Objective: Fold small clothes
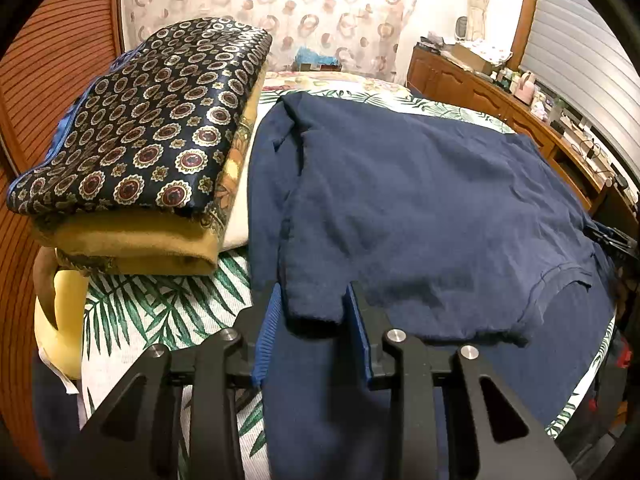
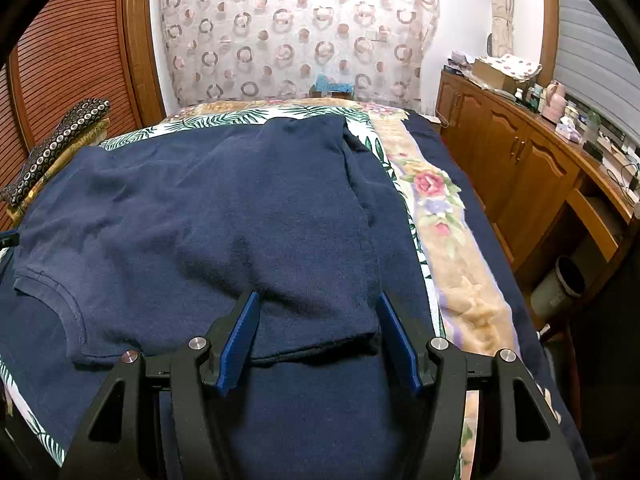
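A navy blue T-shirt (image 1: pixel 420 216) lies folded over itself on the bed, its neckline (image 1: pixel 560 276) at the near right. My left gripper (image 1: pixel 312 300) is open, with a corner of the folded-over layer lying between its blue fingers (image 1: pixel 267 332). In the right wrist view the same shirt (image 2: pixel 224 208) fills the middle. My right gripper (image 2: pixel 318 304) is open wide, and the folded-over sleeve edge (image 2: pixel 320 340) lies between its fingers (image 2: pixel 240 340). The neckline (image 2: pixel 68 300) is at the near left there.
A stack of folded fabrics, a dark patterned one (image 1: pixel 152 128) over mustard ones (image 1: pixel 132 240), sits left of the shirt. The bed has a leaf-print cover (image 1: pixel 160 312) and a floral blanket (image 2: pixel 440 216). A wooden cabinet (image 2: pixel 512 168) with clutter runs along the right.
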The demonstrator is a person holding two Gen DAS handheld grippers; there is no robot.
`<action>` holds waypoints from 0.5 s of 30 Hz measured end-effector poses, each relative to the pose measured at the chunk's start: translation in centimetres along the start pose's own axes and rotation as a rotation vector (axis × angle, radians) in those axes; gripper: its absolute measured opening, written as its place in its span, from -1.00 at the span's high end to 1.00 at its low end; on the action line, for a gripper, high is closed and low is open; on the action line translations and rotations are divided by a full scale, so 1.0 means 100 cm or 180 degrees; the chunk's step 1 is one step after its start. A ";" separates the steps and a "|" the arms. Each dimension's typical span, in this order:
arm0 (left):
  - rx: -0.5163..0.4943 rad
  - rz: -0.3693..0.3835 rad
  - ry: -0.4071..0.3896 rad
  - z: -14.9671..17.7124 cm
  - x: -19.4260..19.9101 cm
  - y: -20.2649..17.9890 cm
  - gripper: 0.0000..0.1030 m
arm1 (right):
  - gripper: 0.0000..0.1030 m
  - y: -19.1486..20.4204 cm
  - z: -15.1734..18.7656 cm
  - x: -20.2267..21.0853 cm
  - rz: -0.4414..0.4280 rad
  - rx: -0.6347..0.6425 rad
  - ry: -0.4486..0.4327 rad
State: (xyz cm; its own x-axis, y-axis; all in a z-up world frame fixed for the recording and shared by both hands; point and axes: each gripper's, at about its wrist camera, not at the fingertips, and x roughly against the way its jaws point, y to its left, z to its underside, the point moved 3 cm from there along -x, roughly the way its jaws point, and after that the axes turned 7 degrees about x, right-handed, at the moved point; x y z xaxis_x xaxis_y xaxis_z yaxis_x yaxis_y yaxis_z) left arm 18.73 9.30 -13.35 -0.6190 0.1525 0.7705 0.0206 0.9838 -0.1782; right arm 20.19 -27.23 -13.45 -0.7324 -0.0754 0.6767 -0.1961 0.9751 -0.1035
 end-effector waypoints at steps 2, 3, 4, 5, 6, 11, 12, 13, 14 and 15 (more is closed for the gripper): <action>-0.0054 0.0010 -0.0003 0.000 0.000 -0.003 0.43 | -0.23 0.000 0.000 0.000 -0.0001 0.0001 0.0000; -0.0090 0.0028 -0.0025 0.000 0.002 -0.006 0.74 | -0.23 0.000 0.000 0.000 -0.0001 0.0002 0.0000; -0.0112 0.0064 -0.0085 -0.001 0.006 -0.009 0.78 | -0.23 0.000 0.000 0.000 0.0000 0.0002 -0.0001; -0.0112 0.0088 -0.0118 -0.002 0.008 -0.011 0.80 | -0.23 0.000 0.000 0.000 -0.0001 0.0002 -0.0002; -0.0118 0.0102 -0.0166 -0.003 0.012 -0.014 0.80 | -0.23 0.000 0.000 0.000 -0.0001 0.0001 -0.0002; -0.0175 0.0096 -0.0168 -0.006 0.012 -0.016 0.80 | -0.23 0.000 0.001 0.000 -0.0002 0.0003 0.0000; -0.0171 0.0076 -0.0131 -0.006 0.008 -0.015 0.80 | -0.23 0.000 0.001 0.000 -0.0004 0.0002 -0.0001; -0.0160 0.0081 -0.0075 -0.007 0.004 -0.014 0.80 | -0.23 0.000 0.001 0.000 -0.0004 0.0001 -0.0001; -0.0148 0.0095 -0.0051 -0.007 0.002 -0.014 0.80 | -0.23 0.000 0.001 0.000 -0.0004 0.0001 0.0000; -0.0132 0.0133 -0.0035 -0.008 -0.001 -0.012 0.80 | -0.23 0.000 0.001 0.000 -0.0006 0.0000 0.0000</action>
State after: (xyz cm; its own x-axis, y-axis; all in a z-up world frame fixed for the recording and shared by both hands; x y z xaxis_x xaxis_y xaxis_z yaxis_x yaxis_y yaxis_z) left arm 19.39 8.17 -12.78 -0.6254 0.1928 0.7561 0.0790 0.9797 -0.1845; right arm 20.17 -27.25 -13.53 -0.7320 -0.0771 0.6769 -0.1973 0.9750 -0.1023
